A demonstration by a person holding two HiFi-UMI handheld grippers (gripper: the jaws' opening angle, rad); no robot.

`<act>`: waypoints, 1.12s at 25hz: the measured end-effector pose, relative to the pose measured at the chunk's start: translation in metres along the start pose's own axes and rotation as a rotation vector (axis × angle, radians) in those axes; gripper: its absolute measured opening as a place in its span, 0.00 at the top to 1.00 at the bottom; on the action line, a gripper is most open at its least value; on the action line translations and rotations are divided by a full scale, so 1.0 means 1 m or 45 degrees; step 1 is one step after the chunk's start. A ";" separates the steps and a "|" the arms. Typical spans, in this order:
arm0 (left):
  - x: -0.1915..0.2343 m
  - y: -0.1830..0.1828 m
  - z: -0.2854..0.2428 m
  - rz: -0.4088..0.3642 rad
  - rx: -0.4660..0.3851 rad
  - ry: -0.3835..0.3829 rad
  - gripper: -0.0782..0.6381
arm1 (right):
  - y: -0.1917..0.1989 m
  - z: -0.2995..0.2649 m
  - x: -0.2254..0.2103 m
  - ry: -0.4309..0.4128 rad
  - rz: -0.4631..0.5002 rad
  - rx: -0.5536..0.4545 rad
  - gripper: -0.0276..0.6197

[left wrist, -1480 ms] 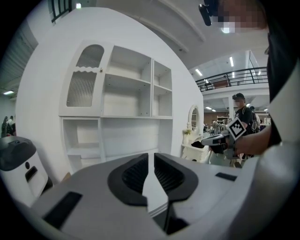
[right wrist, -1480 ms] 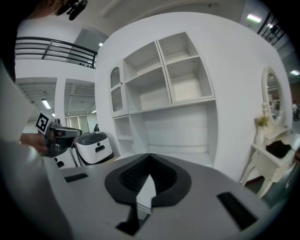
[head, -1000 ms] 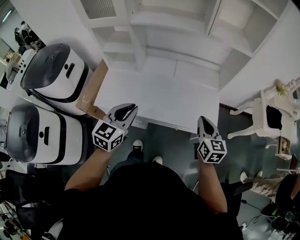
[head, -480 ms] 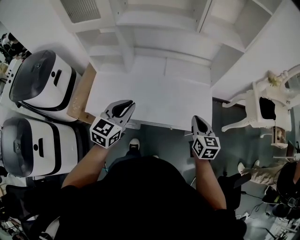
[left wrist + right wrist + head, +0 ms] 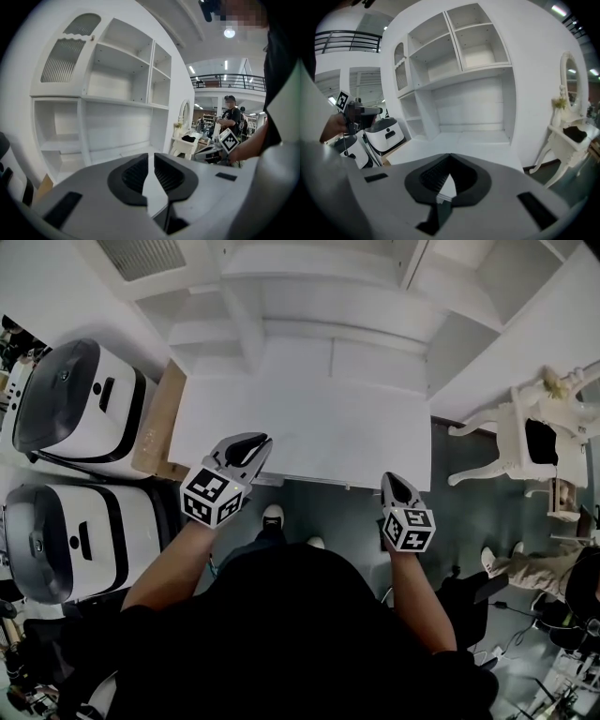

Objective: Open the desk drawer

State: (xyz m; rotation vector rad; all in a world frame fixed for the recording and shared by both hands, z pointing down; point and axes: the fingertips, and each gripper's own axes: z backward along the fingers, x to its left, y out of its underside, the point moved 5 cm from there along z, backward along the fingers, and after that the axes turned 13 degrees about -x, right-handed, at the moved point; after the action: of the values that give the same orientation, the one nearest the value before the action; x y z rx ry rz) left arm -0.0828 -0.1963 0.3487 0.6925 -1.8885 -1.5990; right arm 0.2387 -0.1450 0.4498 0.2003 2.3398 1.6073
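Observation:
The white desk [image 5: 309, 432] lies below me, its front edge [image 5: 319, 480] running between my two grippers. From above the desk top hides the drawer front. My left gripper [image 5: 253, 444] reaches over the front left corner, its jaws a narrow slit apart and empty; the left gripper view shows desk top [image 5: 152, 194] through that slit [image 5: 151, 154]. My right gripper [image 5: 392, 480] hangs just in front of the edge near the right corner. Its tips [image 5: 450, 155] meet, shut on nothing, and point at the desk [image 5: 454, 140].
A white hutch of open shelves [image 5: 328, 296] stands on the back of the desk. Two white-and-grey appliances [image 5: 80, 404] [image 5: 66, 540] and a brown board [image 5: 159, 427] sit at the left. A white chair [image 5: 539, 442] stands at the right. My shoes [image 5: 272, 517] are under the edge.
Both grippers have sunk a little at the desk's front edge, the left one creeping slightly further over the corner. Neither pair of jaws has changed.

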 end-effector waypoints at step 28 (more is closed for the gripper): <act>0.022 0.068 -0.039 0.037 0.187 0.012 0.83 | 0.144 -0.028 -0.007 -0.063 -0.058 0.412 0.91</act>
State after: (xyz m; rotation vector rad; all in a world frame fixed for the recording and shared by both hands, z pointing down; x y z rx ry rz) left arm -0.0726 -0.2286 0.4231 0.7288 -2.0150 -1.4478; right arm 0.2295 -0.1193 0.5937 0.2503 2.5331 1.1811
